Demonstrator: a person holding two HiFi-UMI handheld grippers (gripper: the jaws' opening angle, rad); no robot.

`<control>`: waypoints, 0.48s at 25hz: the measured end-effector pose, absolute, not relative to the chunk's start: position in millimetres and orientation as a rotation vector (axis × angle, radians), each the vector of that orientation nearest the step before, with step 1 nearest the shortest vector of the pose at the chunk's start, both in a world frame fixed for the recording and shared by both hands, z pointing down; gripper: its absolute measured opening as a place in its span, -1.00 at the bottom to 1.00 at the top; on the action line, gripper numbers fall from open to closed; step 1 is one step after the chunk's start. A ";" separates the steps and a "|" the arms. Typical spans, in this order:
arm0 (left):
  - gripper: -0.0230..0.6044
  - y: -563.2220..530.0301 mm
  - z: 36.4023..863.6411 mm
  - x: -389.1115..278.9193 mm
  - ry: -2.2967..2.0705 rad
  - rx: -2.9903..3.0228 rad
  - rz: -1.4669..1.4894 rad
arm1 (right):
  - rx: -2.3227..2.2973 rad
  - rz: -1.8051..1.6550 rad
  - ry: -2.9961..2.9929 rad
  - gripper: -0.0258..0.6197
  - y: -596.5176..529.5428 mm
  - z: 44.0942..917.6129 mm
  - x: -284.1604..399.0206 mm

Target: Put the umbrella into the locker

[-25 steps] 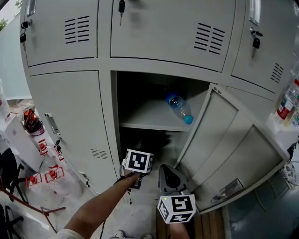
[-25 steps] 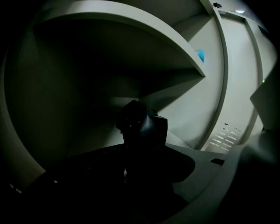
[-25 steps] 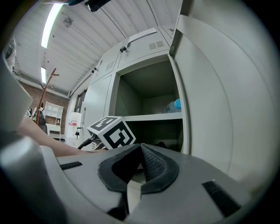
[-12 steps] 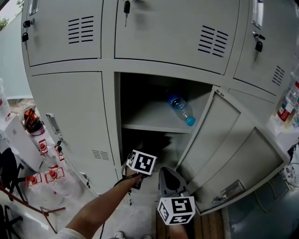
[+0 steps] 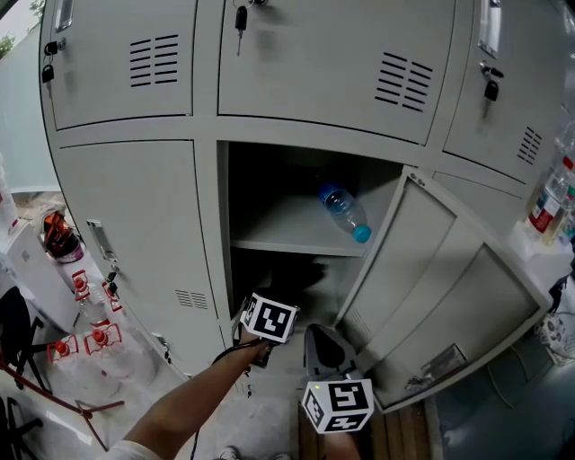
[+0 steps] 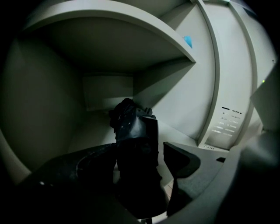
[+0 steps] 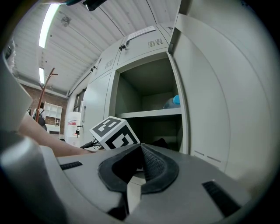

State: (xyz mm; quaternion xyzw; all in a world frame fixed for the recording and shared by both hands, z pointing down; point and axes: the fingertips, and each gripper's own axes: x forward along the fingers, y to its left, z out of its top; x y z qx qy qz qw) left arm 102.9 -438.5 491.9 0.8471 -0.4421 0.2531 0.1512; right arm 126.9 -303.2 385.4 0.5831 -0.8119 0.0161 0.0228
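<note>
The black folded umbrella [image 6: 131, 131] lies on the floor of the locker's lower compartment [image 5: 287, 274], dark and partly hidden in the head view. My left gripper [image 6: 140, 148] reaches into that compartment, its marker cube [image 5: 269, 317] at the locker mouth. Its jaws have just been opening. The umbrella is still between them, and the right finger [image 6: 181, 159] stands apart from it. My right gripper [image 5: 325, 346] waits outside below the opening, jaws shut [image 7: 141, 151] on nothing.
A clear bottle with a blue cap [image 5: 346, 211] lies on the shelf [image 5: 278, 225] above. The locker door [image 5: 422, 278] hangs open to the right. Several red-capped bottles [image 5: 90, 337] stand on the floor at left. A key [image 5: 240, 16] hangs in the upper door.
The left gripper's marker cube has rolled a little and shifted slightly at the locker mouth. The right gripper has stayed where it was.
</note>
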 end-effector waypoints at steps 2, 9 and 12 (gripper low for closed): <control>0.13 -436.4 492.6 98.4 -1.272 2.424 0.713 | 1.804 0.051 -2.514 -0.91 -302.1 385.9 126.4; 0.16 -424.7 487.9 82.4 -1.294 2.420 0.673 | 1.785 0.060 -2.528 -0.91 -300.8 388.3 119.1; 0.16 -423.0 477.0 83.1 -1.290 2.471 0.614 | 1.769 0.064 -2.536 -0.91 -300.6 390.0 113.3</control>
